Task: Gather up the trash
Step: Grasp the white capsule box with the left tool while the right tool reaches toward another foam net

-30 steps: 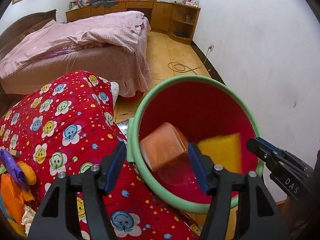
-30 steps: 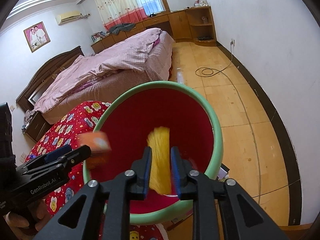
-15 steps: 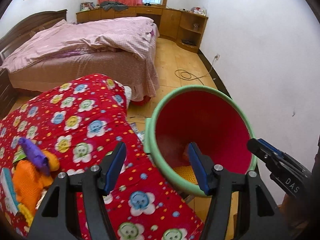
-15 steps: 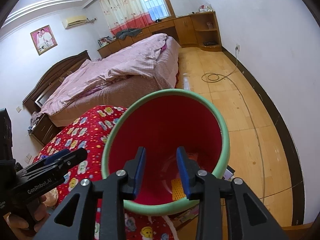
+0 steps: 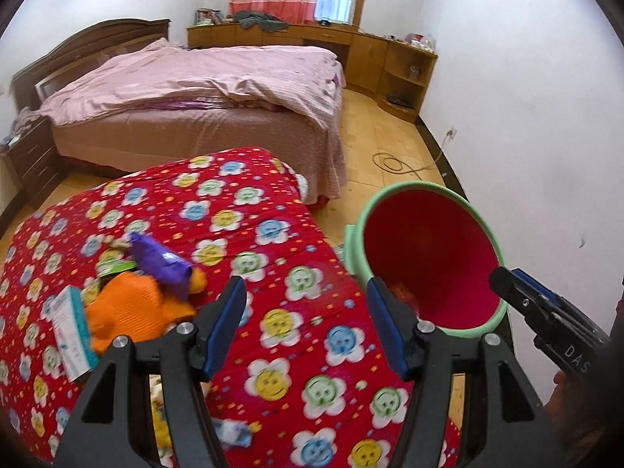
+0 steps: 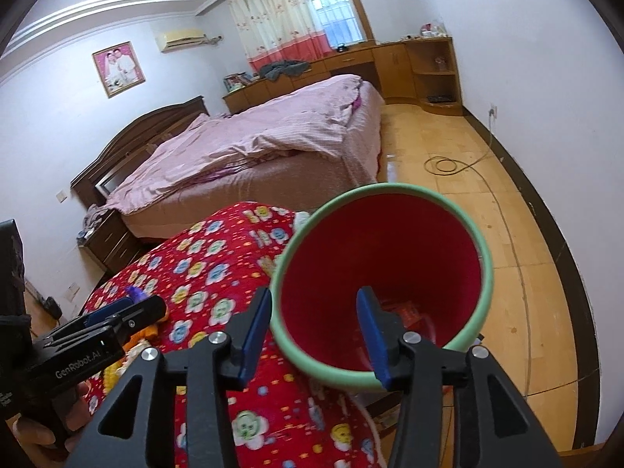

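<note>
Right wrist – right claw (image 6: 314, 325) agape, bin (image 6: 380, 284)

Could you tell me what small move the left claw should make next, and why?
Probably swing the open, empty left claw left toward the orange wrapper on the red quilt; the pile beside it is uncollected, while the bin already holds scraps.

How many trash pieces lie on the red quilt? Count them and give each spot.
4: purple wrapper, atop the orange bag; white box left of the bag; green wrapper behind it, partly covered. More scraps may hide behind the left gripper.
</note>
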{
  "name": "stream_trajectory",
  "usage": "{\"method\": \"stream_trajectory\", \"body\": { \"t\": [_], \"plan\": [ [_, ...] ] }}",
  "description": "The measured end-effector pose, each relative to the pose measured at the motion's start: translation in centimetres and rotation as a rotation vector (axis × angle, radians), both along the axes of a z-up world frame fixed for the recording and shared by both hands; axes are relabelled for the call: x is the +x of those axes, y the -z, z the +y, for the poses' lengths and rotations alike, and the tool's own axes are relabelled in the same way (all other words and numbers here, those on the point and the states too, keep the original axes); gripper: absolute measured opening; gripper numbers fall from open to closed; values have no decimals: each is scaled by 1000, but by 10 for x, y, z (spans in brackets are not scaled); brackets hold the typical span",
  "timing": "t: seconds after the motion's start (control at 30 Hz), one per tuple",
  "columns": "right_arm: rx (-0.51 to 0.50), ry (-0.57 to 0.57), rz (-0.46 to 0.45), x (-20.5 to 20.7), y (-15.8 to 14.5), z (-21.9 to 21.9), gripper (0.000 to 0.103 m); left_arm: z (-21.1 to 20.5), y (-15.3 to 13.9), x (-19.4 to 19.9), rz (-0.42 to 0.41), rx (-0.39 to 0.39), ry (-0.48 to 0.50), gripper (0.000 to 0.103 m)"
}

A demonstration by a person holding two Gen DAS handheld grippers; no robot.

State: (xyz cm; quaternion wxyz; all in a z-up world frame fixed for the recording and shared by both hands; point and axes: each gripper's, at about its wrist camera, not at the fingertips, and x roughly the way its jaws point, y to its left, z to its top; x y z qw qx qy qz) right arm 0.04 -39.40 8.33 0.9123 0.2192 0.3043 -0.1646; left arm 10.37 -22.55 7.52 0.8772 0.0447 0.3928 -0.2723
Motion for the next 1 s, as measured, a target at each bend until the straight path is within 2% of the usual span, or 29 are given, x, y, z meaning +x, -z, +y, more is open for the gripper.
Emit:
{"method": "stream_trajectory", "body": {
  "t": [0.63, 1.0],
  "plan": [
    [-13, -137, -22, 20, -13, 71, 58, 109, -16, 3, -42, 10, -205, 64],
    [3, -205, 5, 47, -4, 101, 61, 171, 14, 35, 16, 58, -349, 64]
  ]
}}
